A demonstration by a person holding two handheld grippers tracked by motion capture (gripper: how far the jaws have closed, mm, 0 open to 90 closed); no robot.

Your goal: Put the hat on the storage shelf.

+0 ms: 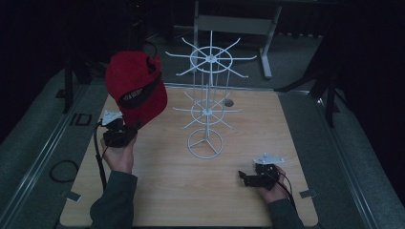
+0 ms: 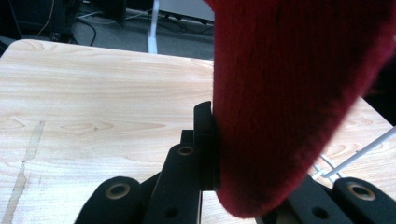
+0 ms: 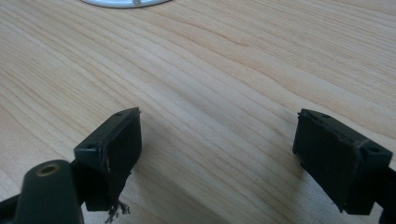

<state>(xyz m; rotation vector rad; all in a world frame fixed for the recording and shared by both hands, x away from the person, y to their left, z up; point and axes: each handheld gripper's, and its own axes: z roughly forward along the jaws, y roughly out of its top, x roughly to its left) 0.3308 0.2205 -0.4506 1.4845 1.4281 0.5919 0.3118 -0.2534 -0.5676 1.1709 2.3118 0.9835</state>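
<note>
1. Nearest the camera in the high view, the right gripper rests low over the wooden table at the person's right, well apart from the stand; in the right gripper view its two black jaws stand wide apart with only bare wood grain between them, and they grip nothing

2. Further in, at the person's left, the left gripper is raised above the table and carries a red knit cap; the left gripper view shows the jaws closed tight on the cap's lower edge, the red fabric pinched between the pads and hanging in front of the lens

3. Held this way, the cap stands up and away from the hand, its dark band with a logo patch facing the camera, off the table, just left of the stand without touching it

4. Beyond the cap, at mid-table, the white wire display stand rises on a round ring base, with a lower and an upper wheel of radiating hooks; every hook in sight is bare

5. By this reading the work is partway along: the cap has been picked up and brought level with the rack, but it is not yet on a hook; what looks to remain is carrying it across to a prong, seating it there and opening the jaws, while the idle right gripper is free to steady the stand
</note>
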